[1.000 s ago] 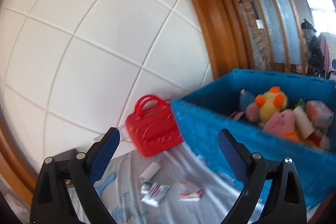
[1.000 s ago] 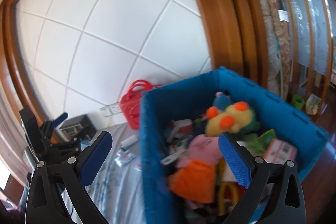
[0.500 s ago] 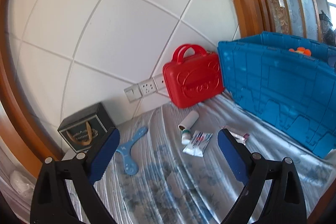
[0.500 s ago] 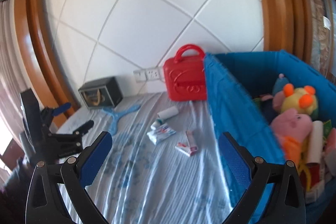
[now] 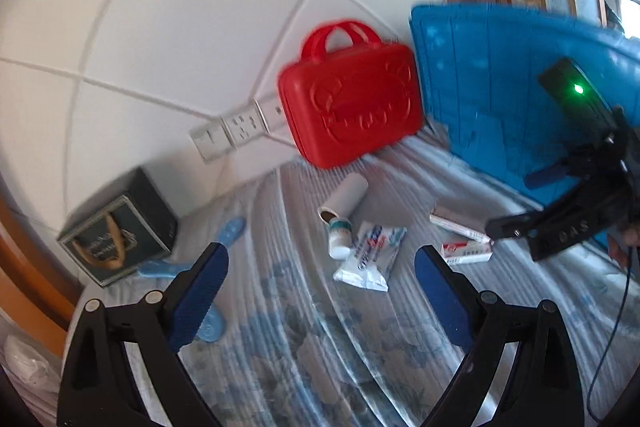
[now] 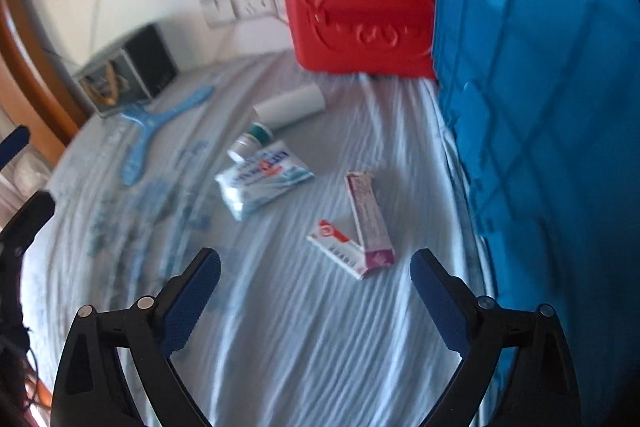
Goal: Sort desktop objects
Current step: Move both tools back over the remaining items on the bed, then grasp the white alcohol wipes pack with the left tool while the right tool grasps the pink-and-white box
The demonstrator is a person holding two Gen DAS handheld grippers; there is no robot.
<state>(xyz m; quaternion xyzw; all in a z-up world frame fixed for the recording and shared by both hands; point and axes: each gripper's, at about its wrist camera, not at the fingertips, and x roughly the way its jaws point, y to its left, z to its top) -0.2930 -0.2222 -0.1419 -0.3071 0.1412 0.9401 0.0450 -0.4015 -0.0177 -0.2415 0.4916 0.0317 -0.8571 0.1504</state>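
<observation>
On the blue-patterned cloth lie a tissue pack, a small green-capped bottle, a white roll, a pink box and a red-and-white box. My right gripper hangs just short of the two boxes; its jaws are closing with nothing between them. In the left wrist view the right gripper is above the red-and-white box. My left gripper is open and empty, short of the tissue pack and bottle.
A red case leans on the wall beside a tall blue bin at the right. A blue boomerang and a dark box sit at the left. Wall sockets are behind.
Both views have dropped from the wall and the bin's inside toward the cloth, so the small items look larger. The right gripper has entered the left wrist view.
</observation>
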